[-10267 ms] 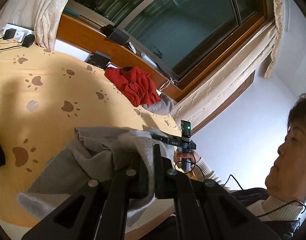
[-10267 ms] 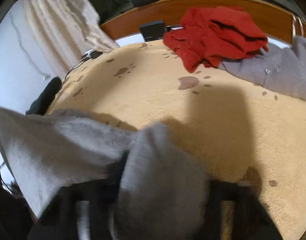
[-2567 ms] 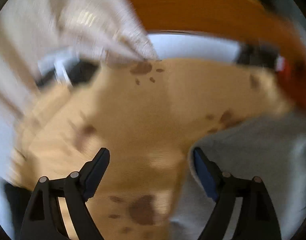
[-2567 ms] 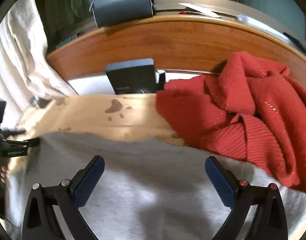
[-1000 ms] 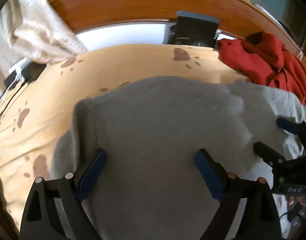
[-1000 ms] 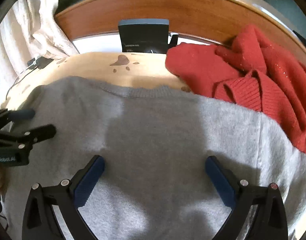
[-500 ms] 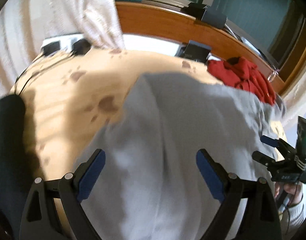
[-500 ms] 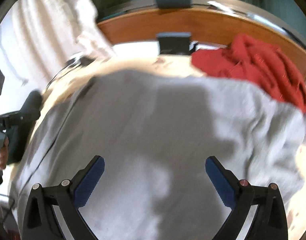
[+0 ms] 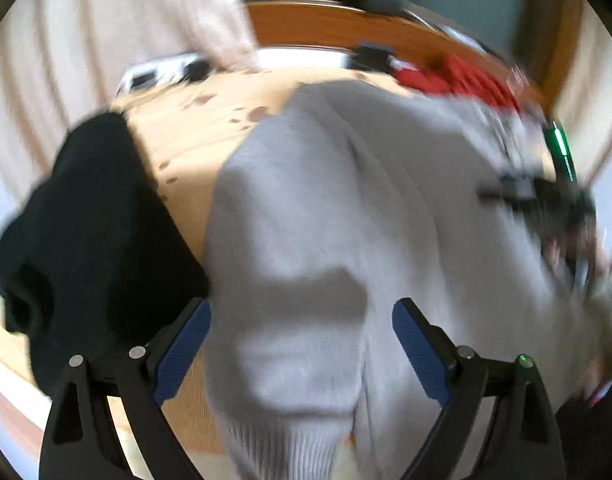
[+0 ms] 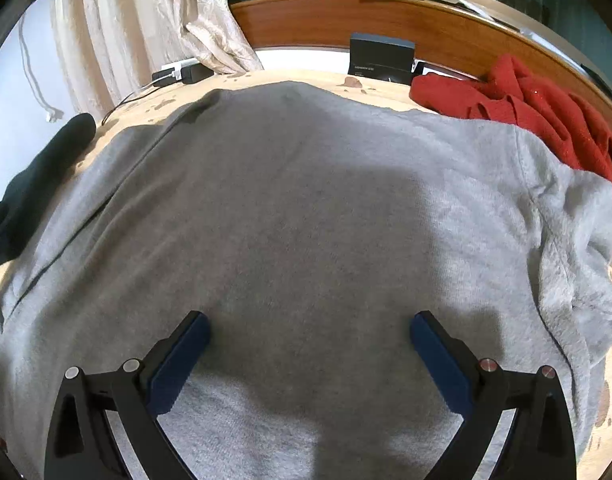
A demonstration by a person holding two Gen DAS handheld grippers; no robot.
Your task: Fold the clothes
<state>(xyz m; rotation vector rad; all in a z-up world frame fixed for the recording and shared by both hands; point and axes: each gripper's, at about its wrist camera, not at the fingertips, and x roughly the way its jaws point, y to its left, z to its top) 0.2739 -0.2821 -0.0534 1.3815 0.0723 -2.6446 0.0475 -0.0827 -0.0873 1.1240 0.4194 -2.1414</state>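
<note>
Both hand-held grippers spread over grey sweater; red garment & black garment alongside.

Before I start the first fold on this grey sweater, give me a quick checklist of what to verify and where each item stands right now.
1. Grey sweater spread flat on the blanket: mostly ok; right side bunched.
2. Left tongs open and empty: ok.
3. Right tongs open and empty: ok.
4. Red garment clear of the sweater: not ok; it meets the far right edge.
5. Black garment clear of the left side: cannot tell; it lies right alongside.
6. Hem visible for gripping: ok in the left wrist view, blurred.
</note>
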